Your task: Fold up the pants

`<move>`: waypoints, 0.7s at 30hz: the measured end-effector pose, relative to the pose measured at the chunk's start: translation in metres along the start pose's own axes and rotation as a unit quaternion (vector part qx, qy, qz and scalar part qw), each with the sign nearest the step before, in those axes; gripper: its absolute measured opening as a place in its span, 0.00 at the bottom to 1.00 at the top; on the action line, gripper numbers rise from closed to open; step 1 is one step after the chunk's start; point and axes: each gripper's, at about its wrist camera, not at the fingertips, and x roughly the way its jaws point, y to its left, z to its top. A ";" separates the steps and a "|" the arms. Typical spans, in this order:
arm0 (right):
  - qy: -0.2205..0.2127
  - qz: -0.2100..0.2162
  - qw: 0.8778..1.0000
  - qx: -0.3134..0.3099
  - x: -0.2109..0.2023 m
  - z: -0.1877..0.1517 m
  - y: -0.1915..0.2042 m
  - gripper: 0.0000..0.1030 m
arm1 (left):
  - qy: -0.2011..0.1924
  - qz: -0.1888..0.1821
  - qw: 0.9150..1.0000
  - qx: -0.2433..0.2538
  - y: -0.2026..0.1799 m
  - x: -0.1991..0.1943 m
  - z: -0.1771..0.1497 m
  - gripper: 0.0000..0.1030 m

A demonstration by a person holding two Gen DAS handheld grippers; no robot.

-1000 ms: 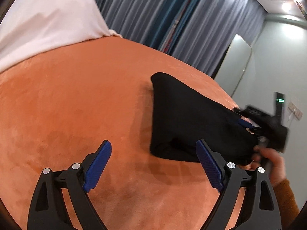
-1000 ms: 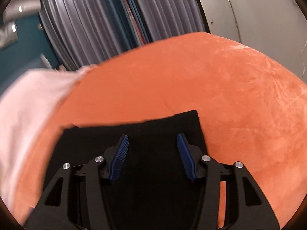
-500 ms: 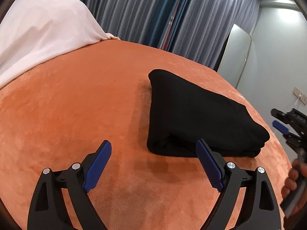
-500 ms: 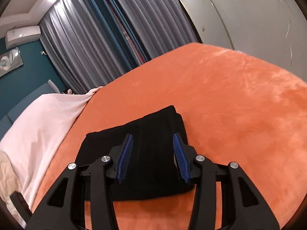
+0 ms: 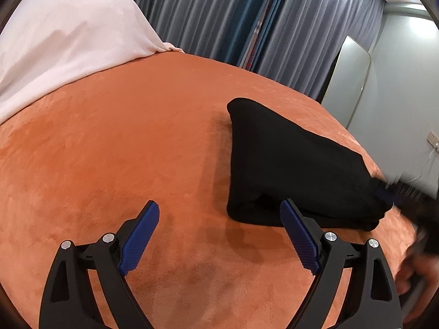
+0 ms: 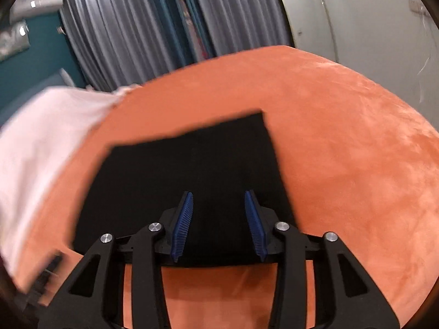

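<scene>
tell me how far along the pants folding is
Mostly done, by the look of it: the black pants lie as a compact folded stack on the orange bed cover. The left gripper is open over bare cover, holding nothing. The right gripper is open over the stack's near edge, apparently tidying. At most a final press or adjustment seems left.

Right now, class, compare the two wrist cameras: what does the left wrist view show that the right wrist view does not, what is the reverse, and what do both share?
Only the left wrist view: the open left gripper over bare bedspread, the stacked layers at the near edge of the folded black pants, a tall mirror, and a wall socket.

Only the right wrist view: the open right gripper directly above the pants, whose flat top looks rectangular.

Both: the orange bedspread, white sheet, grey curtains.
</scene>
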 end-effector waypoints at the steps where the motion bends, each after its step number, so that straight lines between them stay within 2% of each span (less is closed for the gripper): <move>1: 0.006 0.030 1.000 -0.004 0.000 0.010 0.014 0.38 | 0.001 0.001 1.000 0.002 -0.001 0.001 0.000 0.85; 3: 0.038 0.086 0.995 -0.031 0.015 0.034 0.057 0.38 | 0.004 0.005 1.000 0.007 -0.003 0.002 0.000 0.85; 6: 0.097 0.135 0.984 -0.066 0.060 0.056 0.110 0.38 | 0.005 0.003 1.000 0.004 -0.001 0.002 0.000 0.85; 8: 0.141 0.128 0.977 -0.099 0.101 0.065 0.143 0.38 | 0.009 0.000 1.000 -0.003 0.002 0.003 0.000 0.85; 11: 0.185 0.101 0.970 -0.123 0.151 0.066 0.167 0.39 | 0.014 -0.007 1.000 -0.015 0.007 0.006 0.001 0.85; 13: 0.219 0.081 0.963 -0.131 0.183 0.053 0.177 0.41 | 0.017 -0.013 1.000 -0.021 0.009 0.008 0.001 0.85; 15: 0.200 0.068 0.964 -0.164 0.183 0.048 0.189 0.41 | 0.020 -0.017 0.999 -0.023 0.010 0.009 0.001 0.85; 16: 0.176 0.067 0.968 -0.168 0.172 0.050 0.191 0.41 | 0.021 -0.018 0.999 -0.023 0.010 0.009 0.002 0.84; 17: 0.148 0.084 0.973 -0.154 0.152 0.053 0.186 0.39 | 0.022 -0.018 0.999 -0.024 0.010 0.009 0.002 0.85; 19: 0.109 0.095 0.981 -0.130 0.116 0.051 0.164 0.39 | 0.022 -0.017 0.999 -0.023 0.010 0.009 0.002 0.85; 21: 0.078 0.080 0.988 -0.111 0.080 0.041 0.132 0.39 | 0.022 -0.014 0.999 -0.018 0.009 0.009 0.002 0.85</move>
